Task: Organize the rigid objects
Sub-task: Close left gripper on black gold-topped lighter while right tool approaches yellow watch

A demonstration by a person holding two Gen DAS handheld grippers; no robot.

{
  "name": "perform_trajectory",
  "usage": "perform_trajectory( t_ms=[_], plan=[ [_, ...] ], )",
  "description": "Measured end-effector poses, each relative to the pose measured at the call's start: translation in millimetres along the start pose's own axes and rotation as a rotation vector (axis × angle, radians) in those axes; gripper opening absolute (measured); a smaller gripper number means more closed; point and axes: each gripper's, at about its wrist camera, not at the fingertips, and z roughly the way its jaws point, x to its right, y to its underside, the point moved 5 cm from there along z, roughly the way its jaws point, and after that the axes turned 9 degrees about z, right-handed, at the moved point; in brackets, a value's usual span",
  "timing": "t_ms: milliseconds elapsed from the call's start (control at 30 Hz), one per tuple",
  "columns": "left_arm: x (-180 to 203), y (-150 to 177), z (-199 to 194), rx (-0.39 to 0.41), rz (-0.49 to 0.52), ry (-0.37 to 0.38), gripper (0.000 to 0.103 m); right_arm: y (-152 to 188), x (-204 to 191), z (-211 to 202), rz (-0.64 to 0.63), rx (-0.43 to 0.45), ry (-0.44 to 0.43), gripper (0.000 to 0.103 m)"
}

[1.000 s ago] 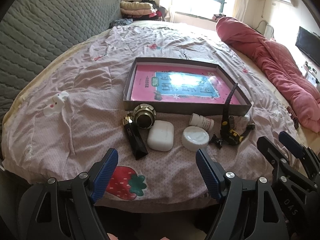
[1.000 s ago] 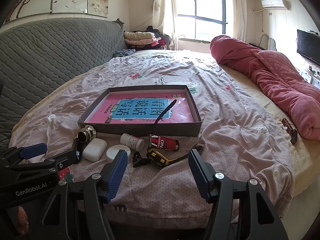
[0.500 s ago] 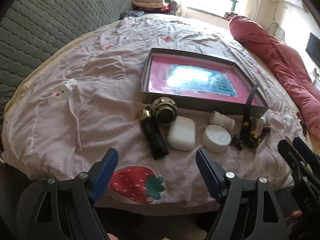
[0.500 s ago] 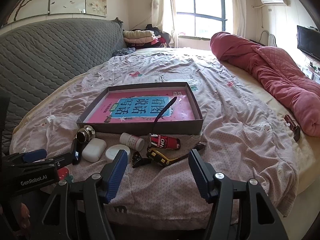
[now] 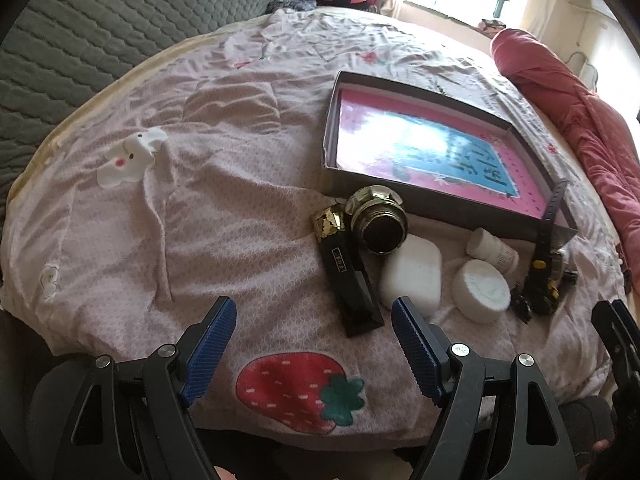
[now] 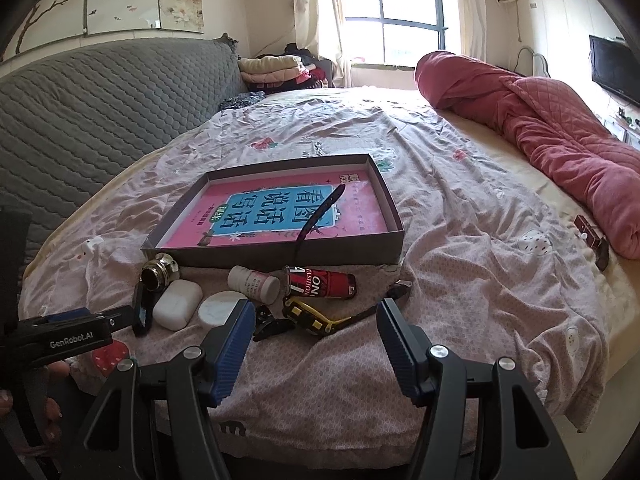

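Your left gripper (image 5: pixel 314 344) and right gripper (image 6: pixel 316 346) hang wide and empty over the bed (image 6: pixel 460 184). The black wedge-shaped bottle (image 5: pixel 350 276), just before the box (image 5: pixel 330 152), looks hard and slick; take its flat sides mid-length.

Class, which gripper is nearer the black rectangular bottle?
Left. The left gripper hovers open just before the black rectangular bottle; the right gripper faces the watch further right.

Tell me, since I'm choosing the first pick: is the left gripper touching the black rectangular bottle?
Apart. In the left wrist view the left gripper has its jaws open and bare pink bedsheet shows between its pads and the black rectangular bottle.
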Motion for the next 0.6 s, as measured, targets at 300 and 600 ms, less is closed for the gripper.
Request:
perform_trajectory(
  t_ms=[300, 600],
  plan=[
    [-5.0, -9.3, 23.2, -0.039, -0.043, 0.000, 0.081, -3.0, 10.4, 16.1, 0.034, -0.018, 0.008, 0.063],
    [-10.5, -12.5, 36.6, -0.064, -0.042, -0.006, 0.081, -6.6, 19.9, 35.2, 0.035, -0.055, 0.006, 0.063]
  ],
)
